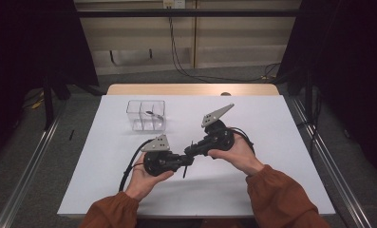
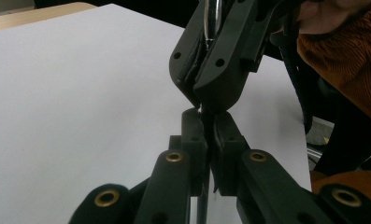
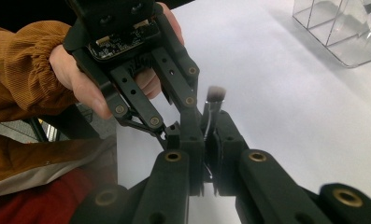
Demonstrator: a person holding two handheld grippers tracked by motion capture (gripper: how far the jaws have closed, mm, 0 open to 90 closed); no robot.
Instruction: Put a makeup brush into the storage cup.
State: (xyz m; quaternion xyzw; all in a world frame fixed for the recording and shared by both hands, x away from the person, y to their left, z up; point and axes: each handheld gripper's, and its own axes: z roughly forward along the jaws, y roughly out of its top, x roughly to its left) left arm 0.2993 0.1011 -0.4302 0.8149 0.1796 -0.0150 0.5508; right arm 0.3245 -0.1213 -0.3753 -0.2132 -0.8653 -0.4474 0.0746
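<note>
White sheeting covers the desk [image 1: 271, 142], with a strip of pale wood showing along its far edge. Grey carpet lies around it, metal rails run along the floor at both sides, black curtains hang left and right, and black cables trail down a beige wall at the back. A clear plastic box with dividers [image 1: 146, 115] stands toward the far left of the desk, something small and dark inside one compartment.

Near the middle of the desk, closer to the near edge, a person in rust-coloured sleeves holds two tools tip to tip above the surface. The left tongs [image 1: 188, 160] are clenched on the thin dark handle of a small makeup brush [image 3: 215, 94]; in the left gripper view the handle runs between the pressed pads. The right tongs [image 1: 190, 151] are clenched on the same brush, grasping it just below its pale bristle tuft, which stands above the jaws in the right gripper view. The brush is off the desk, gripped by both.
</note>
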